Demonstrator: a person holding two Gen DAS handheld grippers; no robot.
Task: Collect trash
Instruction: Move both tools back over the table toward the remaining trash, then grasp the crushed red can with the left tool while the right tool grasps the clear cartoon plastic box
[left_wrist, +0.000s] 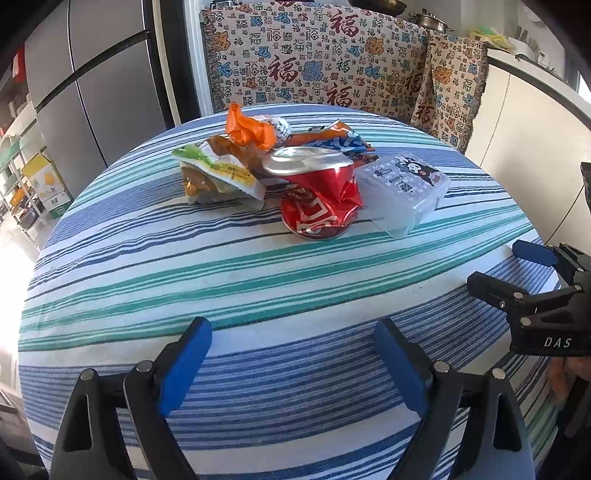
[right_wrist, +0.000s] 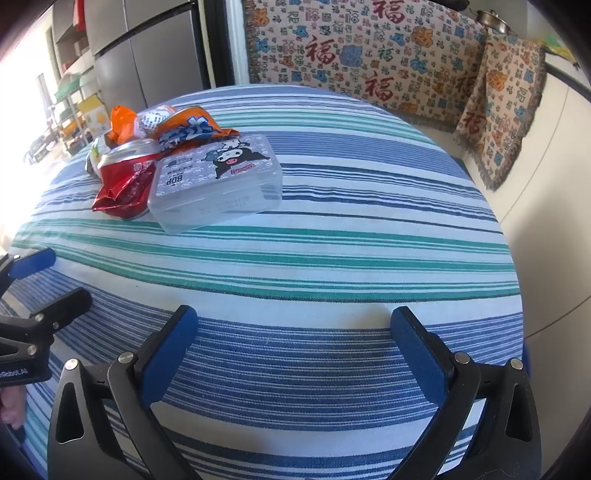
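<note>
— What did the left wrist view show?

— The left gripper (left_wrist: 291, 363) hung over the near edge of the striped worktop (left_wrist: 147, 266), its blue pads spread wide with nothing between them. The trash sat further in, all in one heap: a crushed red can (left_wrist: 317, 195) in front, a green and yellow snack packet (left_wrist: 218, 177) to its left, an orange wrapper (left_wrist: 249, 127) and a blue and orange bag (left_wrist: 332, 142) behind, and a clear plastic box (left_wrist: 404, 192) touching the can on the right. The right gripper (left_wrist: 517, 269) poked in from the right edge, also spread.

— And the right wrist view?

— Much the same from the other side. The right gripper (right_wrist: 293, 350) was wide apart and empty, well short of the pile, with the box (right_wrist: 218, 181) nearest to it and the can (right_wrist: 123, 184) just beyond. (I saw no bin or bag in either view.)

— So how far along?

— Barely begun, I'd say. Nothing was held, every piece lay on the worktop, and all of it was left to gather.
</note>
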